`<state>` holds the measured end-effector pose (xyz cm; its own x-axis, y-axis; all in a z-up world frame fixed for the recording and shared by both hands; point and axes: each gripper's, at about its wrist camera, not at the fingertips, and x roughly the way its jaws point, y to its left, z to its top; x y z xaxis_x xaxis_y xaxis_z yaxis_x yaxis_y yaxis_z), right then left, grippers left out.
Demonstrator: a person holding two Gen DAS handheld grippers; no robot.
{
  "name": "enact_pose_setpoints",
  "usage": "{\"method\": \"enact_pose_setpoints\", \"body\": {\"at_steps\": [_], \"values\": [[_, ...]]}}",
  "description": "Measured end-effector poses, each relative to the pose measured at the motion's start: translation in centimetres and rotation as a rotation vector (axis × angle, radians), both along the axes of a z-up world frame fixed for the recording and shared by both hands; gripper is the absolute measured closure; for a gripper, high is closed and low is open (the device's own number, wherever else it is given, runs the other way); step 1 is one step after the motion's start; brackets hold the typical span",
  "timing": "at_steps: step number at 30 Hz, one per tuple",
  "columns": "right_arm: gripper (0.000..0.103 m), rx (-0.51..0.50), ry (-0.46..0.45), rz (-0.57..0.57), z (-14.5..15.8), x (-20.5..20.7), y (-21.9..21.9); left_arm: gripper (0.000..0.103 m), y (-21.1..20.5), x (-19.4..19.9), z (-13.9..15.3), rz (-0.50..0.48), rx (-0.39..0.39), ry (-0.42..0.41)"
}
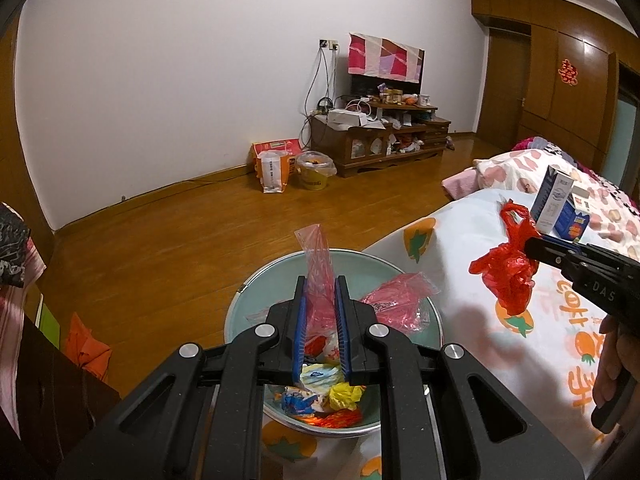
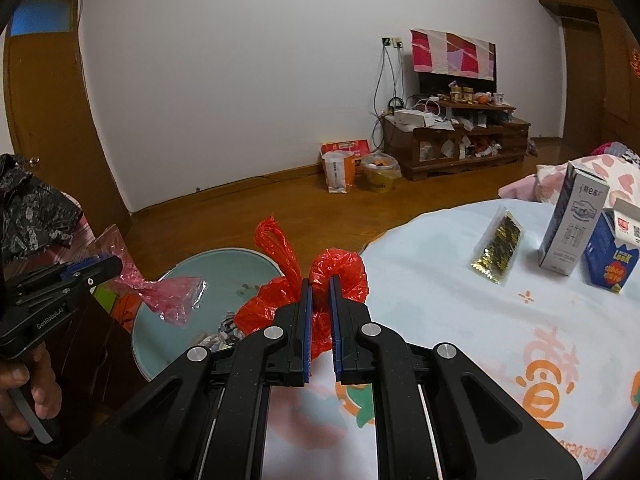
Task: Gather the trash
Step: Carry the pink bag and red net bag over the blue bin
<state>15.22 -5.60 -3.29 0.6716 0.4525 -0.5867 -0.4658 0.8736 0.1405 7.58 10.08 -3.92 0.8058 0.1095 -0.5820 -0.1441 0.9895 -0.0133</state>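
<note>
My left gripper (image 1: 320, 284) is shut on a pink clear plastic bag (image 1: 317, 256) and holds it above a pale green basin (image 1: 256, 280) with several wrappers inside. My right gripper (image 2: 319, 280) is shut on a crumpled red plastic bag (image 2: 340, 270) and holds it over the bed edge, right of the basin (image 2: 224, 264). The red bag (image 1: 510, 272) and right gripper (image 1: 534, 245) also show in the left wrist view. The left gripper (image 2: 114, 264) with the pink bag (image 2: 168, 294) shows in the right wrist view.
On the bed sheet (image 2: 460, 320) lie a gold foil packet (image 2: 498, 246), a white carton (image 2: 572, 220) and a blue carton (image 2: 610, 256). A TV stand (image 2: 460, 144), a paper bag and a yellow bucket stand by the far wall. Dark furniture is at left.
</note>
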Motion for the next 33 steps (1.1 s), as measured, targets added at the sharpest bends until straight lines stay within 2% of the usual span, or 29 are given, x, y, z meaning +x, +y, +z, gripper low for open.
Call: {"method": "enact_pose_setpoints", "body": {"at_steps": [33], "values": [[0.094, -0.026, 0.002, 0.067, -0.3, 0.3, 4.2, 0.090, 2.9, 0.4, -0.8, 0.067, -0.020, 0.010]]}}
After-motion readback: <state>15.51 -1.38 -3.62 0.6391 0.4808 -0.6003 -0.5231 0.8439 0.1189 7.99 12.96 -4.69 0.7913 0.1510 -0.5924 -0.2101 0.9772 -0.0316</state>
